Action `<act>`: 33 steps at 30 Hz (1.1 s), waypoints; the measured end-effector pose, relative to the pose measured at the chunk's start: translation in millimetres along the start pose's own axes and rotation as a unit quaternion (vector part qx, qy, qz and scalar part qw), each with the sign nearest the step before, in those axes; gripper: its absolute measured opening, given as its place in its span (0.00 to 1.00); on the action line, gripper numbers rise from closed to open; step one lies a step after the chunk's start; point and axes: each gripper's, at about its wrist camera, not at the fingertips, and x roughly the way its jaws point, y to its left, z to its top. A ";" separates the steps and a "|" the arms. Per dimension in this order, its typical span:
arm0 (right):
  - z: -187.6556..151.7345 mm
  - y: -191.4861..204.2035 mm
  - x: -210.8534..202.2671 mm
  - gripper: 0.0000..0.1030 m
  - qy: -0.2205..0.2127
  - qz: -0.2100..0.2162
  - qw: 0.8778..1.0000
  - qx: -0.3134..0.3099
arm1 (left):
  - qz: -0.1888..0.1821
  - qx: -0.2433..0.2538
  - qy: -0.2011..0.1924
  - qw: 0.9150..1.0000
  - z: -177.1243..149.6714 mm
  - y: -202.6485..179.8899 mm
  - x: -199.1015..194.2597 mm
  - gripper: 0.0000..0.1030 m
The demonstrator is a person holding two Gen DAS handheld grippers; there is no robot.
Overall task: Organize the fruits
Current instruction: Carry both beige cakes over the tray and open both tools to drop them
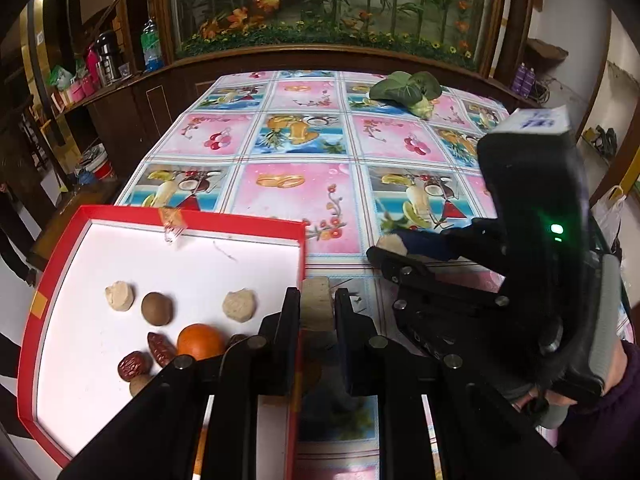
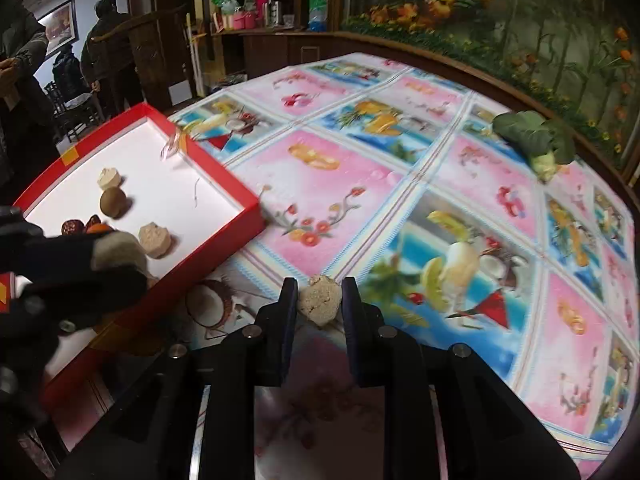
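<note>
Approx 7 fruits sit in red-rimmed white tray; left gripper & right gripper each grasp 1 beige lumpy fruit chunk, unplaced.

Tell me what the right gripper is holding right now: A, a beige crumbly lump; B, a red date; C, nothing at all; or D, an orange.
A: the right gripper is shut on a beige crumbly lump, pinched between its fingers above the tablecloth.

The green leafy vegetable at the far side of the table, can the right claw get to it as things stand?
Probably not right away. The right claw is shut on a beige lump, so its fingers are full. The path itself looks free: only bare tablecloth lies between it and the leafy vegetable.
</note>
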 end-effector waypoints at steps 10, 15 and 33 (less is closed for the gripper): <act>3.6 4.6 -16.0 0.24 -0.026 -0.026 0.999 -0.013 | 0.013 0.001 0.005 1.000 2.0 3.6 3.9 0.15; 3.3 8.9 -18.2 0.24 -0.032 -0.034 0.999 -0.019 | 0.018 -0.006 0.004 1.000 1.0 13.0 2.4 0.15; 2.3 18.6 -23.2 0.23 -0.051 -0.039 0.998 -0.025 | 0.074 -0.024 -0.004 0.997 -8.4 48.5 2.9 0.15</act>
